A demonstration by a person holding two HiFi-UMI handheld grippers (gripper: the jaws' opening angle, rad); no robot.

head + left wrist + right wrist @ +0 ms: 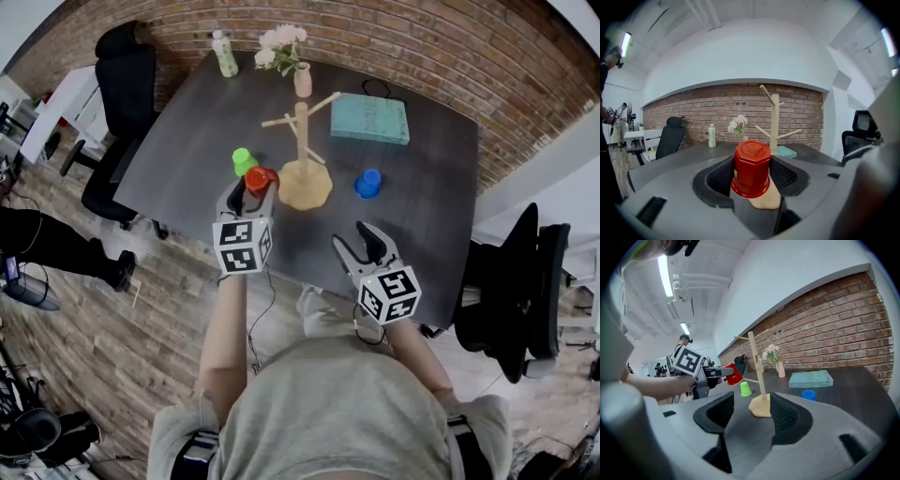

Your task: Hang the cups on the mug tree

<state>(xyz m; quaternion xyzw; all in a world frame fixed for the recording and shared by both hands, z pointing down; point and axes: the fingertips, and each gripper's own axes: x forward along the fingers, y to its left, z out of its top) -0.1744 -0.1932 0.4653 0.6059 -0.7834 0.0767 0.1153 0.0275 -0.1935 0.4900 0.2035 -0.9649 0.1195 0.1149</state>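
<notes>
Head view: no cup hangs on the mug tree yet; its pegs are all bare. The green cup stands on the table at 10 o'clock from the tree's base, and the blue cup at 3 o'clock, a little apart from it. The left gripper grasps the red cup just beside the base, at 9 o'clock. So I judge the task to be at its first cup, with all three hangings left to do. The right gripper is near the table's front edge, at about 5 o'clock from the base, and carries nothing.

Left gripper view: the two pads press on the red cup from both sides. Its flat bottom points toward 12 o'clock and its wider mouth toward 6 o'clock, so it is upside down with its long axis nearly upright. I cannot see a handle from here. The tree rises behind it, slightly toward 1 o'clock.

Right gripper view: the jaws are apart and nothing is between them; only the tree's base shows far beyond the gap. At 10 o'clock the red cup is in the air, clear of the table, with its long axis leaning so that the mouth faces down toward 5 o'clock, on the tree's side. It touches no peg.
</notes>
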